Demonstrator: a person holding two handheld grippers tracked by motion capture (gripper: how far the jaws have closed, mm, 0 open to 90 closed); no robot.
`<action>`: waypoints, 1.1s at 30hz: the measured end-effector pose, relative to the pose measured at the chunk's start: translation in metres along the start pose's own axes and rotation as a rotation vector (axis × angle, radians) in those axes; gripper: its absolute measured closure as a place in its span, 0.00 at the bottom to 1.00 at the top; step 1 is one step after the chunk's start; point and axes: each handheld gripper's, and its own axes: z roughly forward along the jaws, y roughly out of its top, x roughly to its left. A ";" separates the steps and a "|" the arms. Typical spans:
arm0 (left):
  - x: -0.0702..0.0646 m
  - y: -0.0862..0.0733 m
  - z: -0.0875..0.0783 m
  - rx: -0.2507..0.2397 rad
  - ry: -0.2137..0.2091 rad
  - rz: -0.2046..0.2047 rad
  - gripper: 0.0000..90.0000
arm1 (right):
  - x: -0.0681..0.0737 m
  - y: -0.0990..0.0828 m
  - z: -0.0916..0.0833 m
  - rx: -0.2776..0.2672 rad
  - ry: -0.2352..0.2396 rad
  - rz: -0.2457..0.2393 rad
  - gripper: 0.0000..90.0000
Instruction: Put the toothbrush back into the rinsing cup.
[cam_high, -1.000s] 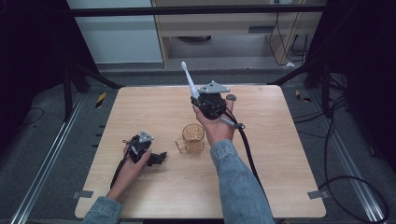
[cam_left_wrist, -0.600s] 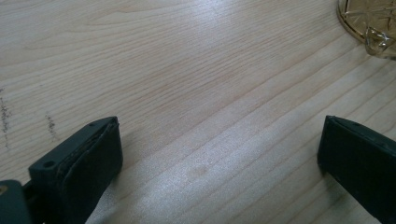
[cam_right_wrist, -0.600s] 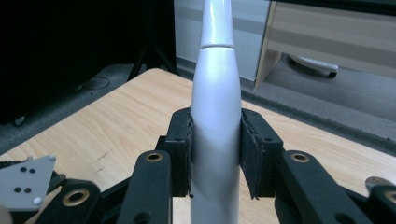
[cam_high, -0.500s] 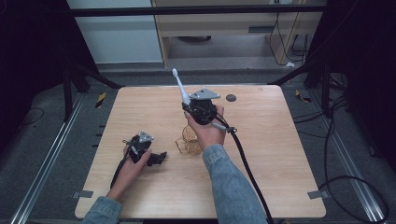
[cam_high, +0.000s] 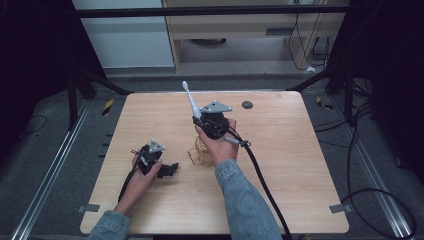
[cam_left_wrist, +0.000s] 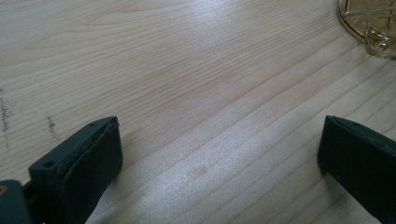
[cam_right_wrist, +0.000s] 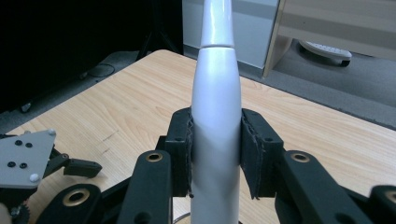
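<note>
My right gripper (cam_high: 201, 121) is shut on the thick handle of a white electric toothbrush (cam_high: 190, 101), which stands nearly upright with its head up and leaning left. In the right gripper view both pads press the toothbrush (cam_right_wrist: 215, 116) body. A clear cut-glass cup (cam_high: 196, 151) stands on the table just below that hand, and the hand partly hides it. My left gripper (cam_high: 170, 169) rests on the wooden table (cam_high: 280, 165) at the left. Its jaws (cam_left_wrist: 219, 154) are wide open over bare wood, and the edge of the glass (cam_left_wrist: 369, 23) is at the top right.
A small dark round disc (cam_high: 247, 105) lies near the table's far edge. The right gripper's black cable (cam_high: 260, 170) trails back over the table toward the front edge. Black frame legs and loose cables surround the table on the floor.
The right hand has carried the toothbrush left and downward, so it now hangs over the glass and covers part of it. The left hand has kept still.
</note>
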 end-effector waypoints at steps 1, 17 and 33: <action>0.000 0.000 0.000 0.000 -0.001 -0.001 0.00 | 0.000 -0.001 0.000 0.003 -0.002 -0.003 0.74; -0.001 0.000 0.001 -0.001 -0.005 0.000 0.00 | -0.001 -0.016 0.005 0.043 -0.002 -0.006 0.74; -0.001 0.001 0.001 0.001 -0.007 0.005 0.00 | -0.005 -0.021 0.004 0.055 -0.005 -0.008 0.74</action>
